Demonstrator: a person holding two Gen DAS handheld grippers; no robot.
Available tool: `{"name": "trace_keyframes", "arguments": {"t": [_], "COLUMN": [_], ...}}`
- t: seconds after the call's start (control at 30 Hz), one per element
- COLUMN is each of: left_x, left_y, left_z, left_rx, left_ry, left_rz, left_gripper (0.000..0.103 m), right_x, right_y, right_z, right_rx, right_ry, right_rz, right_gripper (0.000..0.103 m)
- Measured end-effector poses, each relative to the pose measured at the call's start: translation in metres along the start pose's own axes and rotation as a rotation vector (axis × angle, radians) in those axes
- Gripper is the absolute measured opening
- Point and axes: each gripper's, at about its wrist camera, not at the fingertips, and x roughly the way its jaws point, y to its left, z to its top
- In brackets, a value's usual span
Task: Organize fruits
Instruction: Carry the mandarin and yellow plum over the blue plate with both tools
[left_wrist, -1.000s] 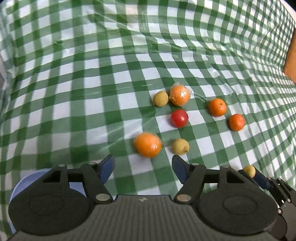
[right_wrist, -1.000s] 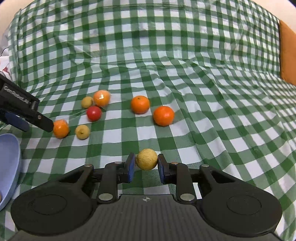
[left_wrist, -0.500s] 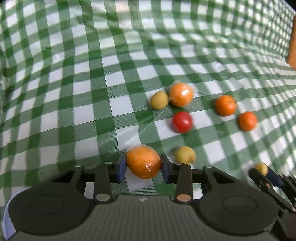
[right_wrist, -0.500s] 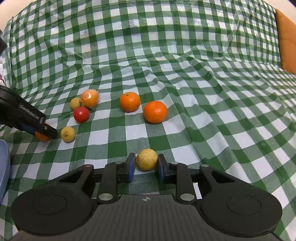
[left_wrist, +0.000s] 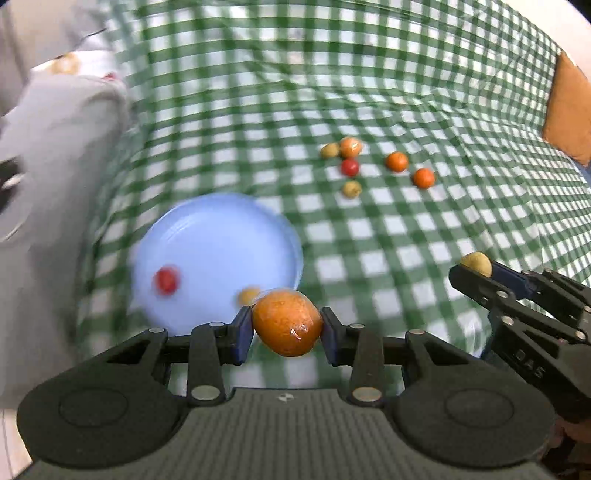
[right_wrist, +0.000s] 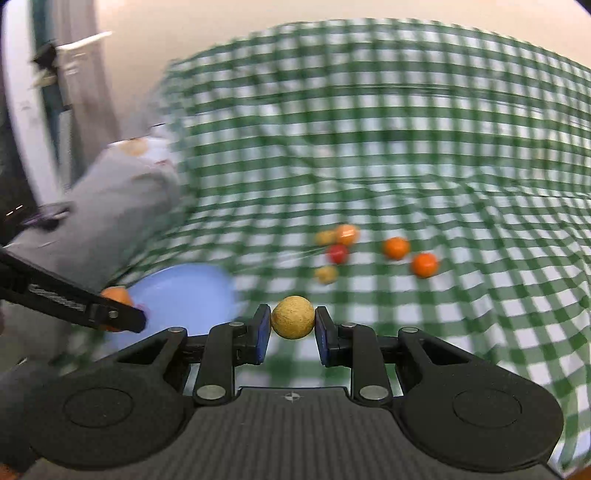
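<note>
My left gripper (left_wrist: 287, 333) is shut on an orange in clear wrap (left_wrist: 286, 321), held in the air just over the near edge of the light blue plate (left_wrist: 221, 236). A red tomato (left_wrist: 166, 280) and a small yellow fruit (left_wrist: 248, 295) lie in the plate. My right gripper (right_wrist: 293, 328) is shut on a round yellow fruit (right_wrist: 293, 316), held above the cloth to the right of the plate (right_wrist: 184, 295). In the left wrist view the right gripper (left_wrist: 476, 268) shows at the right edge. Several loose fruits lie further out: a wrapped orange (left_wrist: 351, 147), a red tomato (left_wrist: 349, 167), two oranges (left_wrist: 396, 161).
A green and white checked cloth (left_wrist: 406, 240) covers the table. A grey bundle of fabric (left_wrist: 55, 147) lies at the left beside the plate. An orange-brown cushion (left_wrist: 569, 110) sits at the far right edge. Both views are blurred by motion.
The left gripper closed on the wrapped orange, lifted it and carried it left to the plate. The right gripper rose and swung left with the yellow fruit still in it.
</note>
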Motion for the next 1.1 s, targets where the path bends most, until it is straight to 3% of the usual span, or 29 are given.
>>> {"name": "trace_keyframes", "arguments": {"t": [0.2,0.37,0.67,1.1], "left_x": [-0.065,-0.097,-0.108,-0.1], "left_y": [0.027,0.037,0.049,0.063], "left_z": [-0.051,-0.072,-0.081,-0.074], "left_rx": [-0.05,-0.064,-0.098,-0.131], "left_ry": [-0.068,-0.151,-0.173,-0.175], "left_rz": [0.052,0.072,0.054,0.049], "left_gripper": [0.042,0.042,0.042,0.042], "right_x": [-0.038,-0.06,-0.081,-0.071], "right_y": [0.053,0.088,0.104,0.104], "right_z": [-0.008,-0.008,-0.011,-0.01], "right_rx": [-0.094,-0.162,-0.21,-0.234], "right_ry": [0.018,0.006,-0.014,0.02], "right_rz": [0.097,0.132,0.103,0.094], "right_gripper": [0.027,0.027,0.027,0.027]}}
